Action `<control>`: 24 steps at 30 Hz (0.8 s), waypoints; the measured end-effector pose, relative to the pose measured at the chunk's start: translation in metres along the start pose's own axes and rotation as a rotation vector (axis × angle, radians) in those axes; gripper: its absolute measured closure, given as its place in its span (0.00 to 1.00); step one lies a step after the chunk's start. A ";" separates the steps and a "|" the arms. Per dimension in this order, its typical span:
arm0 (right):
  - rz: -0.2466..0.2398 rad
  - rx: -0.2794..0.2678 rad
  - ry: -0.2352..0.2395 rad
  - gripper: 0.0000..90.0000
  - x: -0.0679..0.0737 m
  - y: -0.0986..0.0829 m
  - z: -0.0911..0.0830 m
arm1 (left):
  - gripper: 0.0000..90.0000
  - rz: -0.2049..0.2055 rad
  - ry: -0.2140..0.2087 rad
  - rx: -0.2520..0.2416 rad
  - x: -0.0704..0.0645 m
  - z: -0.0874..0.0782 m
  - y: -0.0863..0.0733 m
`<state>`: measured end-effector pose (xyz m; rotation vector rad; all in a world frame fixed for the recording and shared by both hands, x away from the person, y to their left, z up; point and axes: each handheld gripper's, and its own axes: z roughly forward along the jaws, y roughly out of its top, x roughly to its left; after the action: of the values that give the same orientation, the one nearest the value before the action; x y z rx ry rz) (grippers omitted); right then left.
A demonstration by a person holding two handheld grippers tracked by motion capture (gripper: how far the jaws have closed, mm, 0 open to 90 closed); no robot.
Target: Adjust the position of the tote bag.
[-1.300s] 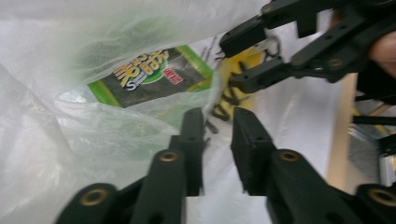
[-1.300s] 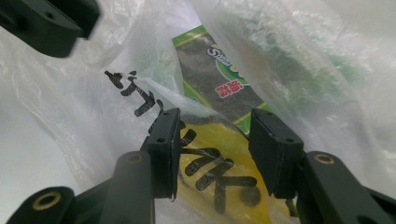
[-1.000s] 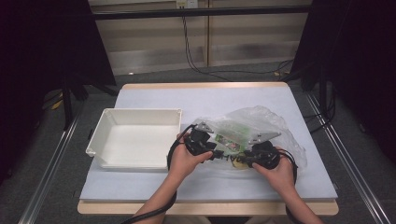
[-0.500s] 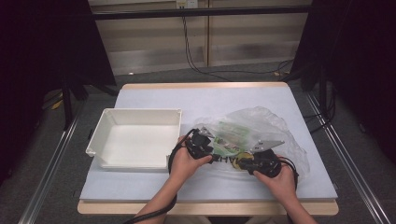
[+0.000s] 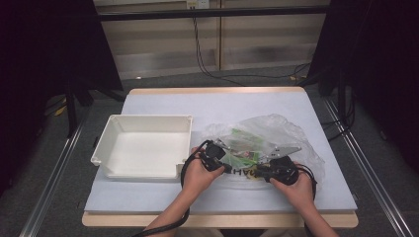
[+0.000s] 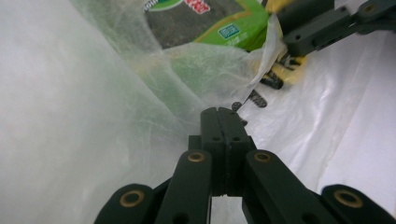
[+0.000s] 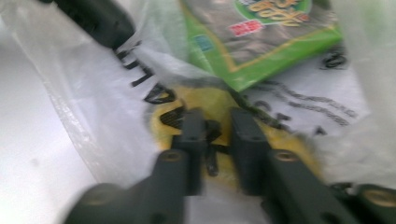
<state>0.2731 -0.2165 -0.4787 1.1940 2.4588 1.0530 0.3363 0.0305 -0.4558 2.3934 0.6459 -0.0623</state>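
Opening the plastic bag (image 5: pixel 276 143), right of frame centre. Left gripper (image 6: pixel 223 114) jaws pinched shut on the bag film; right gripper (image 7: pixel 217 126) jaws slightly apart over the yellow print, not clamping. Green packet (image 6: pixel 210 23) inside. Next: right needs a grip, then pull apart.

Right gripper view is motion-blurred: green packet (image 7: pixel 266 42) cut off by the top edge, its print unreadable. Left gripper view: same packet (image 6: pixel 205 23) cropped at top, partly veiled by the plastic bag (image 6: pixel 70 116). High view: bag lettering too small to read, forearms cut off at bottom.
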 end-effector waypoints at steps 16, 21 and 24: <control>-0.018 0.059 0.076 1.00 0.004 -0.023 -0.030 | 1.00 -0.078 0.031 -0.075 0.001 -0.017 -0.005; -0.011 0.042 0.083 1.00 0.003 -0.022 -0.029 | 0.72 -0.083 0.062 -0.124 0.001 -0.013 0.003; -0.002 0.038 0.072 1.00 0.002 -0.024 -0.027 | 0.59 -0.078 0.089 -0.106 0.002 0.005 0.002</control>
<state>0.2449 -0.2389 -0.4747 1.1849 2.5448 1.0708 0.3400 0.0272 -0.4584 2.2789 0.7656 0.0446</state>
